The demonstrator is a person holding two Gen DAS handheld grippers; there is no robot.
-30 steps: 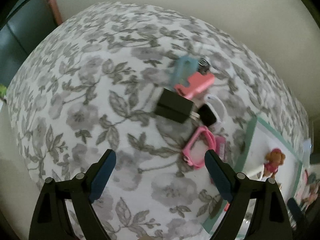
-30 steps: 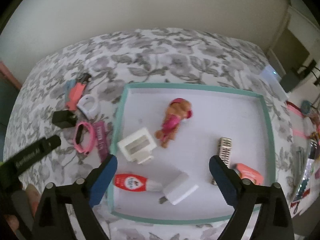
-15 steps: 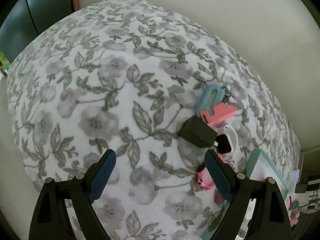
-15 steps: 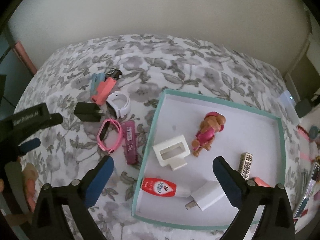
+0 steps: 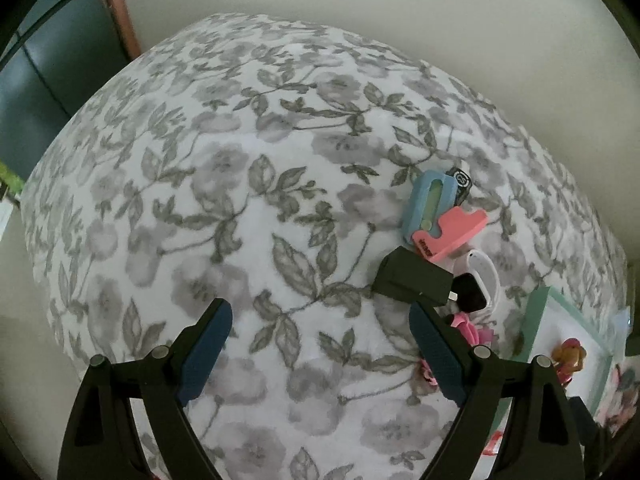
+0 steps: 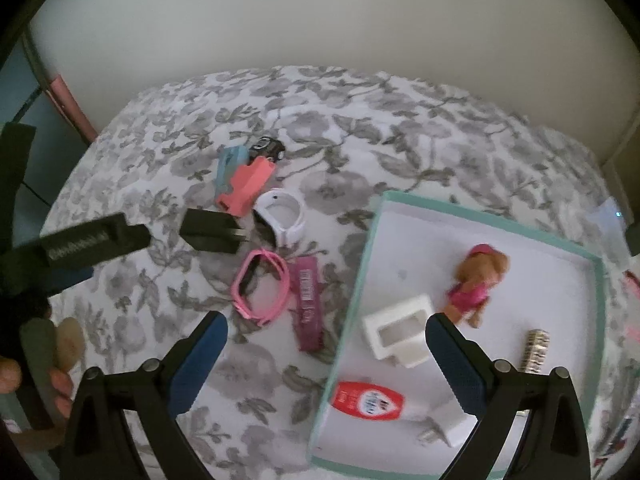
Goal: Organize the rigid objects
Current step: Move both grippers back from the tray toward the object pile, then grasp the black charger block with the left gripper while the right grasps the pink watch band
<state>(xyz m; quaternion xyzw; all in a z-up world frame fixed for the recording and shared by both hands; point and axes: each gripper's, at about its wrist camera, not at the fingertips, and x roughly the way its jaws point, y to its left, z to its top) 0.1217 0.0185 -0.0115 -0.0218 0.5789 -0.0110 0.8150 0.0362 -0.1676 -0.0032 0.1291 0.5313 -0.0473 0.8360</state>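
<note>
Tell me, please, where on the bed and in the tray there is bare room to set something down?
The floral bedspread lies bare left of the black charger. In the tray, the far end beyond the toy dog is free. It is crowded between the charger and the tray, around the pink band, and at the tray's near end.

Charger [image 6: 211, 231] left of wristband [image 6: 263, 289], tray [image 6: 362, 280] right, doll [image 6: 478, 282] inside
</note>
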